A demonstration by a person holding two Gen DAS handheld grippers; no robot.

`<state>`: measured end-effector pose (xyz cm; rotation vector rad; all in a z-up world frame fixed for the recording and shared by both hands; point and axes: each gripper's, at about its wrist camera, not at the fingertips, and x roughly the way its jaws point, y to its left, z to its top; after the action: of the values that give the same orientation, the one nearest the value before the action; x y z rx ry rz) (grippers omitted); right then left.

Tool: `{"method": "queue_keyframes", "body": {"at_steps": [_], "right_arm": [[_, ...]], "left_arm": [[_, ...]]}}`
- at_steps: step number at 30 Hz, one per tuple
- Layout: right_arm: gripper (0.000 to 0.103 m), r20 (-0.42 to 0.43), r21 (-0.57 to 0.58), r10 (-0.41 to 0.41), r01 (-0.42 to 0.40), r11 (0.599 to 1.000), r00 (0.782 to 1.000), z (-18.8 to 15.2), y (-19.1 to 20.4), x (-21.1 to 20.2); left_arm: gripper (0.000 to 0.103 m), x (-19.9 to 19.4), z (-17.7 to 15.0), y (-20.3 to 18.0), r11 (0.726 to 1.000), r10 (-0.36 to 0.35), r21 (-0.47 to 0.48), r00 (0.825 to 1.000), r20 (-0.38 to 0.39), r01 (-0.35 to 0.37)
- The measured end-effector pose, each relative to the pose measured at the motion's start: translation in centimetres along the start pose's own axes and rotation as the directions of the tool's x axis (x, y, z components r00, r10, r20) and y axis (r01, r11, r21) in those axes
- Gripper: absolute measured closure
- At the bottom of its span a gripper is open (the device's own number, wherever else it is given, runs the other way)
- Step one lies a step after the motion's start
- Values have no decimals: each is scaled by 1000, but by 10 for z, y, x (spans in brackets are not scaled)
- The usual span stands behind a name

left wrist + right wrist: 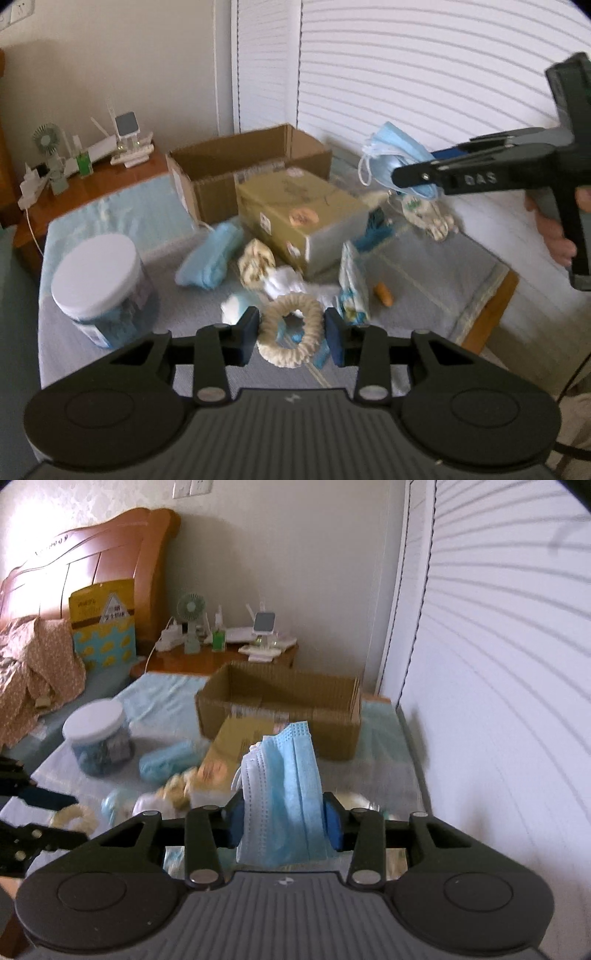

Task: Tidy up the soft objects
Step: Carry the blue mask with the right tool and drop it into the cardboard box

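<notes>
My right gripper (284, 821) is shut on a bunch of blue face masks (284, 786) and holds it in the air; the masks also show in the left wrist view (397, 157), right of the open cardboard box (251, 166). My left gripper (291, 338) is open, its fingers on either side of a cream ring-shaped scrunchie (291, 336) on the cloth-covered table (424, 295). More soft things lie nearby: a blue mask stack (210, 254), a patterned scrunchie (255, 264) and a white cloth (284, 282).
A gold box (299, 218) lies in front of the cardboard box (280, 709). A white-lidded jar (101, 288) stands at the left. A nightstand (74, 181) with a fan and gadgets is behind. White shutters (424, 74) line the right. A small orange object (384, 293) lies on the cloth.
</notes>
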<state>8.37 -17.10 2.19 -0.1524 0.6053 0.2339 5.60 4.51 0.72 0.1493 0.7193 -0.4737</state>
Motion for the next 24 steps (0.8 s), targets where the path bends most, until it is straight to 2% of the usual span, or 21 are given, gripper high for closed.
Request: {"method": "queue_keyframes", "body": {"at_steps": [13, 22, 24], "right_arm": [[56, 36, 28, -20, 19, 999, 999, 92, -34, 87], [55, -11, 49, -16, 17, 999, 1000, 119, -55, 154], [49, -16, 51, -15, 16, 999, 1000, 119, -58, 161]], "left_arm": [[66, 19, 38, 36, 997, 52, -54, 998, 32, -50], [66, 36, 52, 48, 994, 71, -90, 997, 29, -68], [66, 39, 53, 49, 993, 74, -93, 997, 27, -72]]}}
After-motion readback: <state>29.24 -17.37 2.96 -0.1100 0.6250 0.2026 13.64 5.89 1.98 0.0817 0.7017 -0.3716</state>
